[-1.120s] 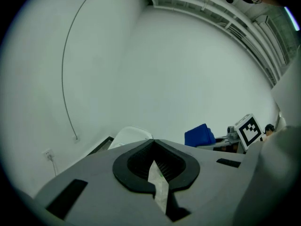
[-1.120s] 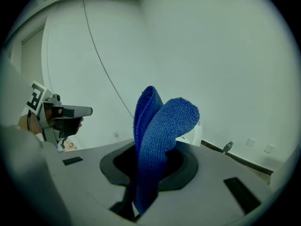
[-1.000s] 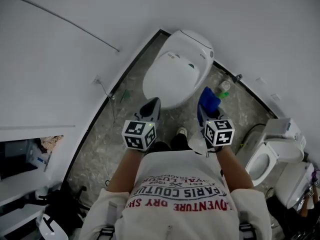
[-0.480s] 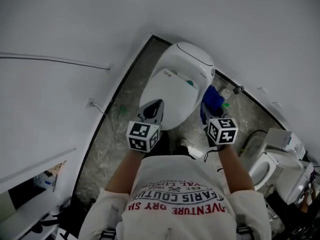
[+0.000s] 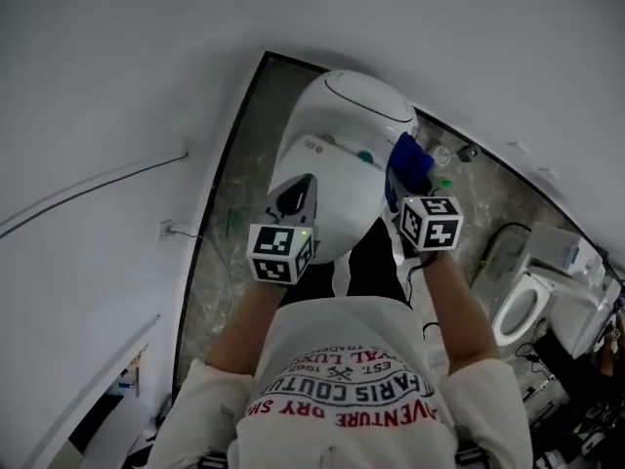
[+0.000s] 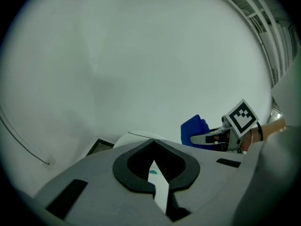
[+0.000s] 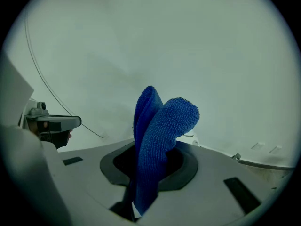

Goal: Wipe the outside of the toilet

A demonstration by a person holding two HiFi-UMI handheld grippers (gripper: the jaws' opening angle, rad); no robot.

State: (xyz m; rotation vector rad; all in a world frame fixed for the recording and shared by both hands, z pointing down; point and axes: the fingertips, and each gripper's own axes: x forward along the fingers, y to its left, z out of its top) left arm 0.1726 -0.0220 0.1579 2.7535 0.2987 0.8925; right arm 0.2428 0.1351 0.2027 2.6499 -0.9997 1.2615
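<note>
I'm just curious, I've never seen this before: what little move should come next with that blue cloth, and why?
Probably bring the right claw down so its blue cloth presses on the toilet. The cloth is clamped and sits beside the toilet, seemingly not yet touching it.

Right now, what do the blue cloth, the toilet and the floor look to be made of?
Blue cloth: microfibre or terry, judging by its fuzzy, looped, matte pile. Toilet: smooth, glossy white shell, either ceramic or moulded plastic; the look leaves it open. Floor: grey, mottled, veined surface, probably stone-look tile or marble.
</note>
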